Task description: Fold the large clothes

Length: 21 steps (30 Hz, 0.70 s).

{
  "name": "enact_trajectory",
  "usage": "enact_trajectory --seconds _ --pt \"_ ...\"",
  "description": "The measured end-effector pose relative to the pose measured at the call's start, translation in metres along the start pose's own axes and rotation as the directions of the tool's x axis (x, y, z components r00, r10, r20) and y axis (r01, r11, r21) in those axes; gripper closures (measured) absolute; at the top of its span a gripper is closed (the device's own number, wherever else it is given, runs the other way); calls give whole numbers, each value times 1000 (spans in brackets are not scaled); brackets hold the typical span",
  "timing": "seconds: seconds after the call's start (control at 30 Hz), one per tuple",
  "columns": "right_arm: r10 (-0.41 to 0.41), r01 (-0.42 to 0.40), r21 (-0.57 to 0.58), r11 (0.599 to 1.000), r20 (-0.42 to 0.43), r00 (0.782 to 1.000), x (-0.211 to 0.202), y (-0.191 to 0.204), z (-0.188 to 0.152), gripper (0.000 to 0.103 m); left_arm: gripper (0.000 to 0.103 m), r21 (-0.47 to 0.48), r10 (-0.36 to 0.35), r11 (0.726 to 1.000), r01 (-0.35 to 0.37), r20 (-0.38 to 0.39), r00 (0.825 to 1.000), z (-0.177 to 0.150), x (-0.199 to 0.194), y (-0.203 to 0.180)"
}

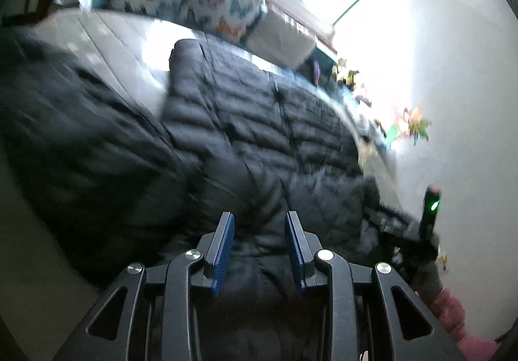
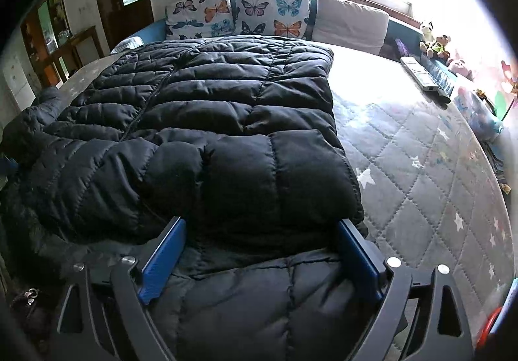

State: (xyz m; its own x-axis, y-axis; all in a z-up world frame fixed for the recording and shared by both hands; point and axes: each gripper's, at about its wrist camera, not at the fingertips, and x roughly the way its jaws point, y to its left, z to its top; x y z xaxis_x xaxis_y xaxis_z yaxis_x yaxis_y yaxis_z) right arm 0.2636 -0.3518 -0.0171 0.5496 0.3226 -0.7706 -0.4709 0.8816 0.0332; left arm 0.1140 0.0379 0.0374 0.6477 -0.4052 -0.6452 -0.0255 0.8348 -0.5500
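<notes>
A large black quilted down coat (image 2: 207,121) lies spread on the grey star-patterned mattress (image 2: 421,166), its near part folded over itself. It also fills the blurred left wrist view (image 1: 252,121). My right gripper (image 2: 259,231) is wide open, its blue pads (image 2: 356,251) on either side of a thick fold at the coat's near edge. My left gripper (image 1: 259,221) has its blue pads (image 1: 223,241) a moderate gap apart, with coat fabric between them; I cannot tell if it grips. The right gripper's body with a green light (image 1: 432,208) shows at the left view's right edge.
Two butterfly cushions (image 2: 239,11) and a grey cushion (image 2: 349,24) line the head of the bed under a bright window. A remote (image 2: 417,73) and plush toys (image 2: 435,43) sit along the right edge. Dark wood furniture (image 2: 64,37) stands at the left.
</notes>
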Motion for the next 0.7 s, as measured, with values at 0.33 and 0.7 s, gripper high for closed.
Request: enact_trajectory --seconds 0.33,0.7 --pt "-1 1 -1 1000 -2 1000 0 1 0 2 17 -374 277 914 -161 282 919 49 -112 135" --pt "-1 1 -2 1000 -3 1000 0 0 0 0 18 -656 235 755 9 284 930 85 -91 284"
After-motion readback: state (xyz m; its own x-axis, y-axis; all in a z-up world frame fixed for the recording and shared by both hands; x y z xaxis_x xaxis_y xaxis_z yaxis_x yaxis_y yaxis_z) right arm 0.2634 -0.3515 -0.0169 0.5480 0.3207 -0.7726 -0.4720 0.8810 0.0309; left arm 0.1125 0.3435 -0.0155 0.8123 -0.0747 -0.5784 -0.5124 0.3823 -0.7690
